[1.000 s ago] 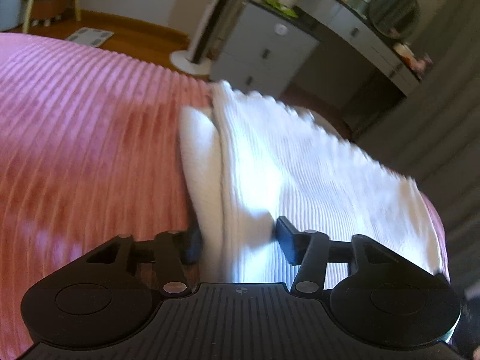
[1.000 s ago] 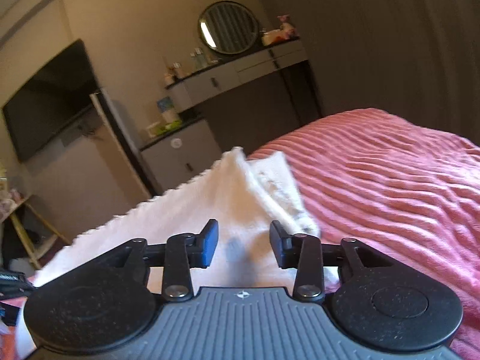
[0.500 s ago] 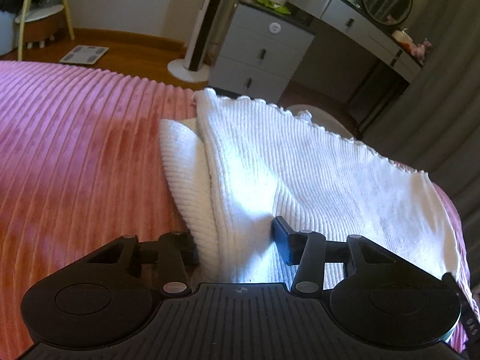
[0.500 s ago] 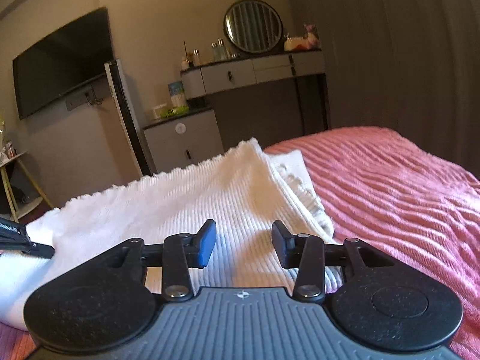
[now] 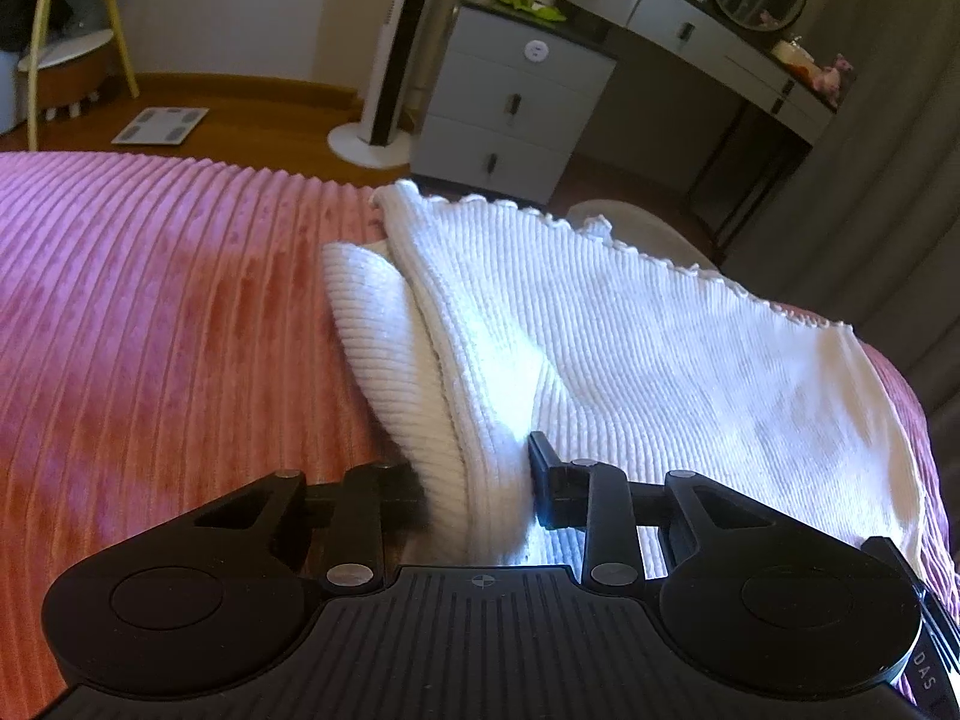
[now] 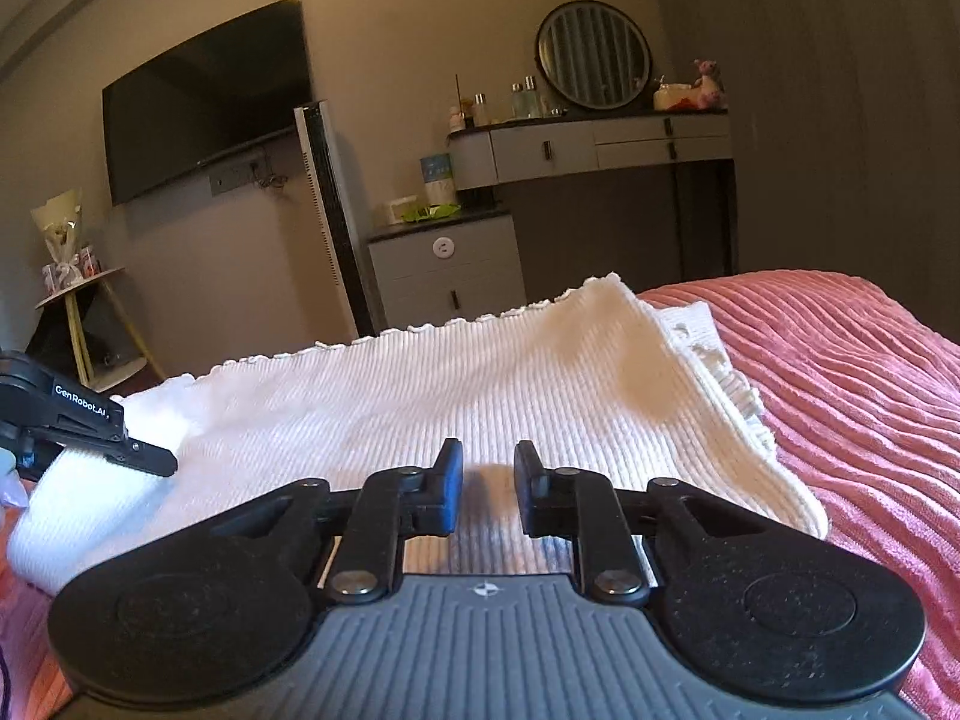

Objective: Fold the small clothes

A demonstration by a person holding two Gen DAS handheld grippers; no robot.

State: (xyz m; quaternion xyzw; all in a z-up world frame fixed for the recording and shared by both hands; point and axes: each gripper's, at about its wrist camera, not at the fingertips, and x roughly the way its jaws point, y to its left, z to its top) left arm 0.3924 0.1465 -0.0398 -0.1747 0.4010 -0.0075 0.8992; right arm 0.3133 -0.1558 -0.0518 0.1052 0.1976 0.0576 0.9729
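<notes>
A white ribbed knit garment (image 5: 630, 348) with a scalloped hem lies folded on the pink ribbed bedspread (image 5: 150, 312). My left gripper (image 5: 477, 474) is shut on the garment's near left folded edge; cloth fills the gap between its fingers. In the right wrist view the same garment (image 6: 450, 390) spreads across the bed, and the left gripper (image 6: 120, 444) shows at its left end. My right gripper (image 6: 487, 468) sits low over the garment's near edge, jaws a little apart, with nothing between them.
The pink bedspread (image 6: 852, 396) extends to the right. Beyond the bed's far edge stand a grey drawer cabinet (image 5: 510, 108), a tower fan (image 5: 390, 60), a vanity desk with round mirror (image 6: 594, 138) and a wall TV (image 6: 204, 96). A scale (image 5: 162, 126) lies on the floor.
Both grippers have come down with the garment, which now lies flatter on the bed. The right gripper's view has settled lower over the cloth. The left grip is unchanged.
</notes>
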